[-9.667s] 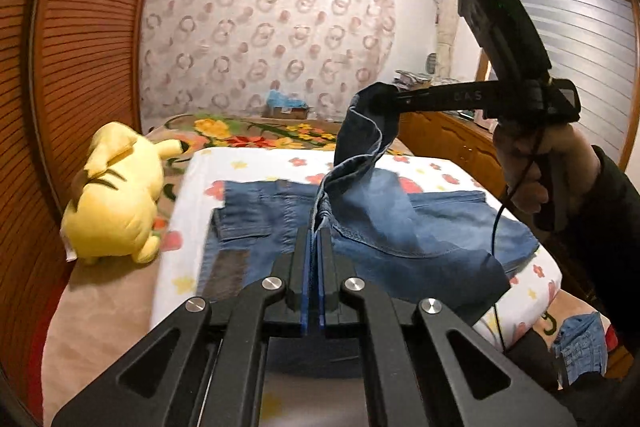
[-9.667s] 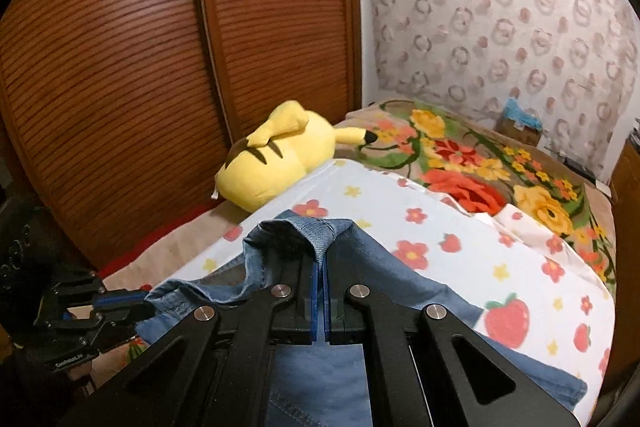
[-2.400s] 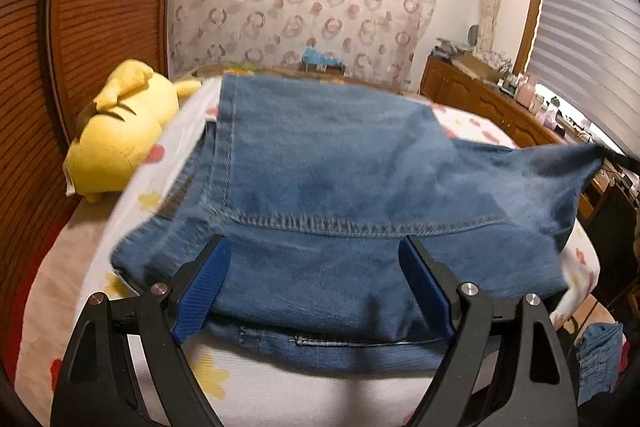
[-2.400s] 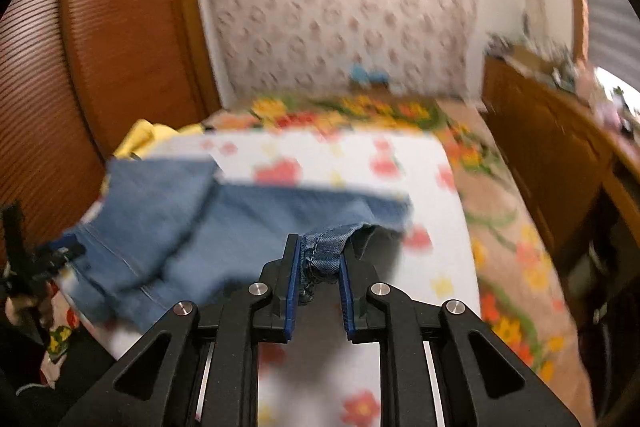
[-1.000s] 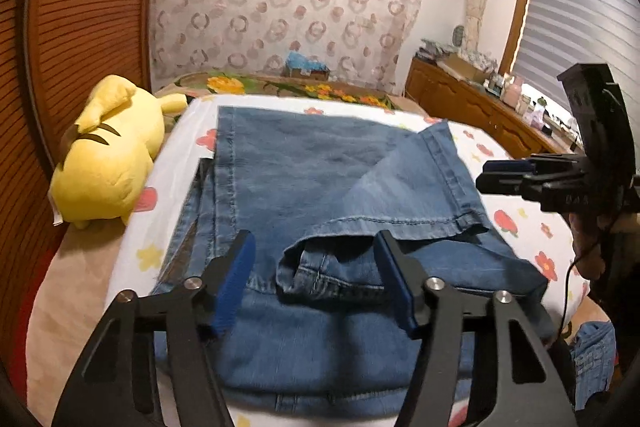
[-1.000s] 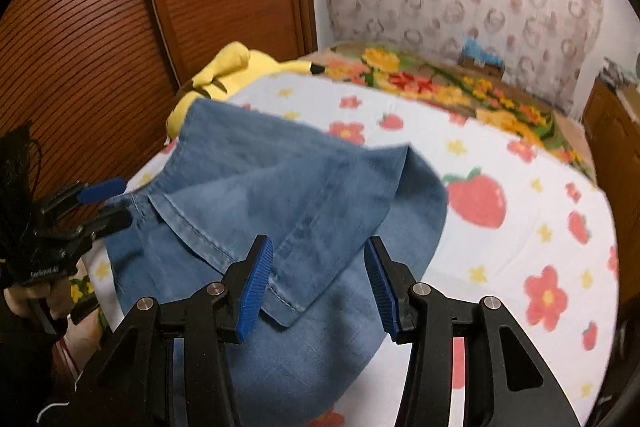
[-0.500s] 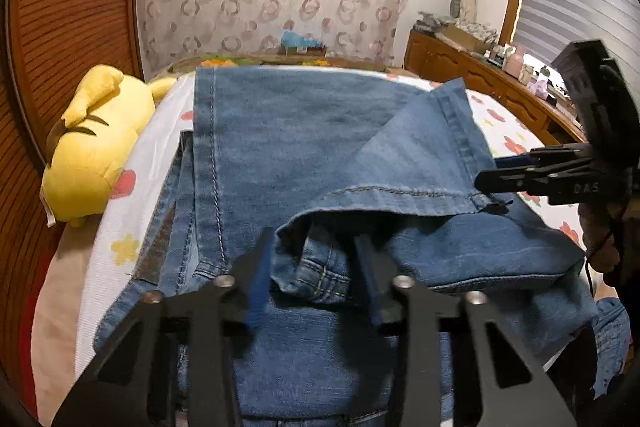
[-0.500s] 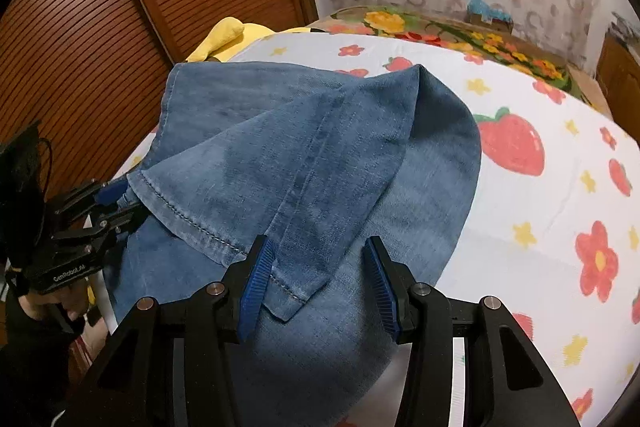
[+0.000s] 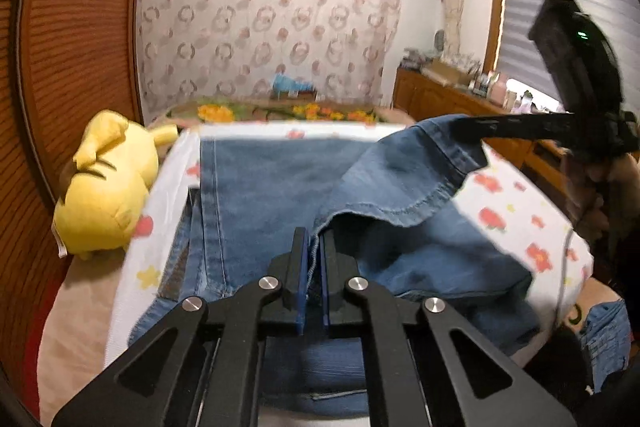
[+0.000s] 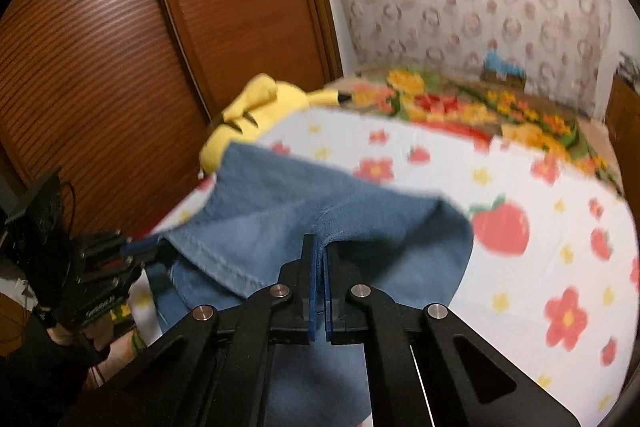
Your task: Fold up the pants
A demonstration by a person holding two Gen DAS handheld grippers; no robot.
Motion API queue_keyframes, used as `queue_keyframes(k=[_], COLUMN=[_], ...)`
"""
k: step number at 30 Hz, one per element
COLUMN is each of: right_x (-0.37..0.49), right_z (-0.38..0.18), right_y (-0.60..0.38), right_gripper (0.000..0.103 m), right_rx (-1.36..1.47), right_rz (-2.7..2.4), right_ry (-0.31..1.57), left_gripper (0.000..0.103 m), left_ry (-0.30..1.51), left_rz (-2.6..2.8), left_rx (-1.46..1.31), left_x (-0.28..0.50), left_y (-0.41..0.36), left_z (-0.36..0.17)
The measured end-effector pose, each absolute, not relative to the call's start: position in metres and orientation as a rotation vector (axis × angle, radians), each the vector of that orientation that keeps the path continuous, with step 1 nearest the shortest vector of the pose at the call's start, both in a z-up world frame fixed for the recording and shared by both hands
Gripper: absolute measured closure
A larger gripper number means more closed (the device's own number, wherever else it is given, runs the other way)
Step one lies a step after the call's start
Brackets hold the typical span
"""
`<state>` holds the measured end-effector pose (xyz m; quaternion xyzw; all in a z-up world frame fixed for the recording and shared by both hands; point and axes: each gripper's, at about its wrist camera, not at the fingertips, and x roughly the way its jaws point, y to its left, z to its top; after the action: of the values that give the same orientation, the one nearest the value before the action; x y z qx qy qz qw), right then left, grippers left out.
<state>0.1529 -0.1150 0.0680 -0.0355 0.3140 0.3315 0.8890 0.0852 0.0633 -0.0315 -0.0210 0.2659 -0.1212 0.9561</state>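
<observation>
Leftmost, a yellow plush toy (image 9: 102,187) lies beside blue denim pants (image 9: 264,195) spread on the floral-sheeted bed (image 9: 516,203); left tongs (image 9: 314,259) pinch their hem, right tongs (image 10: 320,259) pinch the lifted far corner.

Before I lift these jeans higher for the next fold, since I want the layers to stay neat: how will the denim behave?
Likely floppy: the jeans sag between the left gripper and right gripper. Probably weighty, as the lower layers stay on the bedsheet. The hem may swing.
</observation>
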Motion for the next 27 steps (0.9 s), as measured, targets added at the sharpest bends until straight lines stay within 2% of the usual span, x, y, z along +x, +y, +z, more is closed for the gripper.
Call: queue_keyframes(k=[6,13,27], right_x=[0.147,0.149,0.222], right_z=[0.105,0.111,0.067], right_y=[-0.105,-0.070,0.002], right_gripper=[0.101,0.101,0.101], right_rx=[-0.113,-0.148,-0.223], right_rz=[0.684,0.716,0.745], right_ry=[0.575,0.566,0.727], left_gripper=[0.097,0.097,0.097], left_ry=[0.454,0.430,0.605], left_rz=[-0.257,-0.260,-0.168], left_rx=[-0.061,-0.102,-0.158], left_x=[0.061,0.046,0.063], left_y=[0.066,0.075,0.109], left_z=[0.000,0.013,-0.059])
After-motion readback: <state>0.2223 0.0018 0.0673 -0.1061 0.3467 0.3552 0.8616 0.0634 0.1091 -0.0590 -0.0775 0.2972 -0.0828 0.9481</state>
